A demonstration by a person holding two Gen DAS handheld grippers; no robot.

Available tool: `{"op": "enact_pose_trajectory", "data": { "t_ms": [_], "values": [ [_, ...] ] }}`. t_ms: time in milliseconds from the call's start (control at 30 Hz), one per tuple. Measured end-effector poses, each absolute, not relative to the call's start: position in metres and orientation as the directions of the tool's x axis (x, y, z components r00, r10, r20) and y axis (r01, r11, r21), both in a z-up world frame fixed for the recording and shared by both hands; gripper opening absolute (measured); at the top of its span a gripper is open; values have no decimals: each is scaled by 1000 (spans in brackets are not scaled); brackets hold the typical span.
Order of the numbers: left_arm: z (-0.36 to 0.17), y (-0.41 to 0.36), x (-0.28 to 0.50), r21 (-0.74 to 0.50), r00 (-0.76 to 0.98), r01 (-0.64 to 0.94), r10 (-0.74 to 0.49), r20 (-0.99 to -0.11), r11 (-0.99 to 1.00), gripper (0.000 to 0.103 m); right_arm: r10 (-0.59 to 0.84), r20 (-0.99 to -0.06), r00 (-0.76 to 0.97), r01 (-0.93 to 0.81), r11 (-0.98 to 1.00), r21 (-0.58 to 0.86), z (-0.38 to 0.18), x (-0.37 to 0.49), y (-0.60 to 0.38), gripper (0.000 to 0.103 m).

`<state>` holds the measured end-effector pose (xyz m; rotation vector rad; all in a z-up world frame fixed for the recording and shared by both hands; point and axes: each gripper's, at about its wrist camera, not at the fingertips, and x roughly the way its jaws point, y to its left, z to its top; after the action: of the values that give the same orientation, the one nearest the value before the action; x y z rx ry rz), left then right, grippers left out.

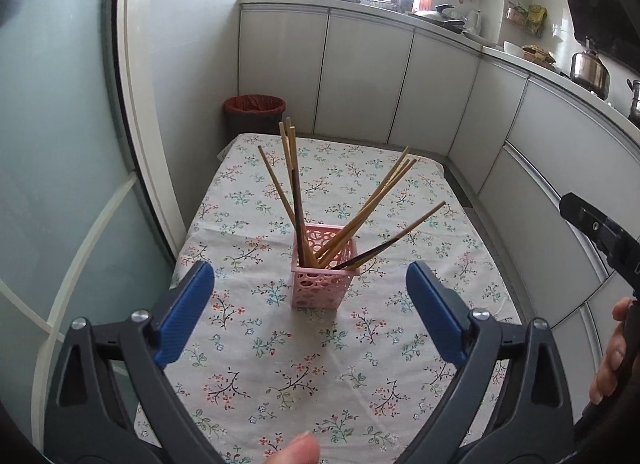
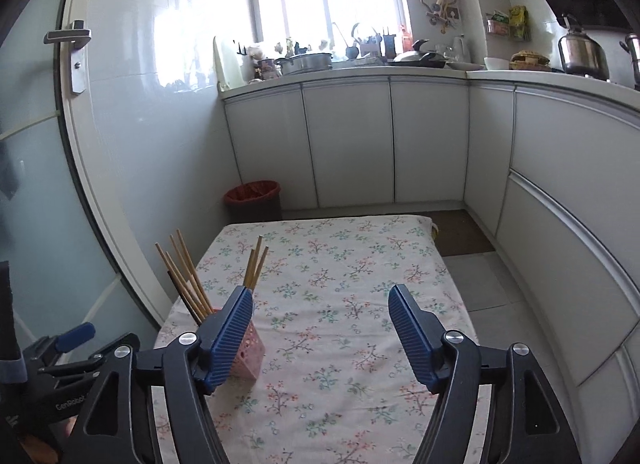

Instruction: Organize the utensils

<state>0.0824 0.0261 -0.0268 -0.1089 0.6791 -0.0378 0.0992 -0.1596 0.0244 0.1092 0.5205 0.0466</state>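
Note:
A pink perforated holder (image 1: pixel 323 269) stands on the floral tablecloth (image 1: pixel 280 364) and holds several wooden chopsticks (image 1: pixel 372 200) and dark ones, fanned out left and right. My left gripper (image 1: pixel 310 292) is open and empty, above the table with the holder seen between its blue pads (image 1: pixel 188 316). My right gripper (image 2: pixel 320 320) is open and empty over the table. The holder (image 2: pixel 250 356) sits just behind its left pad, with chopsticks (image 2: pixel 188 276) sticking up. The left gripper (image 2: pixel 72 344) shows at the lower left of the right wrist view. The right gripper's body (image 1: pixel 600 232) shows at the right edge.
A red-lined bin (image 1: pixel 255 112) stands beyond the table's far end. White cabinets (image 2: pixel 348 144) line the back and right, with cluttered counters above. A glass door (image 1: pixel 52 184) is on the left. A brown mat (image 2: pixel 460 232) lies on the floor.

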Motion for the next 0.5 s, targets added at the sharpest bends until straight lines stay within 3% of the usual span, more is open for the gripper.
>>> {"op": "enact_pose_trajectory", "data": {
  "t_ms": [233, 500],
  "values": [
    [-4, 9, 57, -69, 793, -7, -36, -608, 998, 102, -91, -460, 883, 97, 995, -11, 44, 55, -167, 102],
    [18, -2, 27, -47, 837, -8, -19, -547, 999, 102, -174, -422, 890, 150, 985, -90, 63, 20, -162, 103]
  ]
}}
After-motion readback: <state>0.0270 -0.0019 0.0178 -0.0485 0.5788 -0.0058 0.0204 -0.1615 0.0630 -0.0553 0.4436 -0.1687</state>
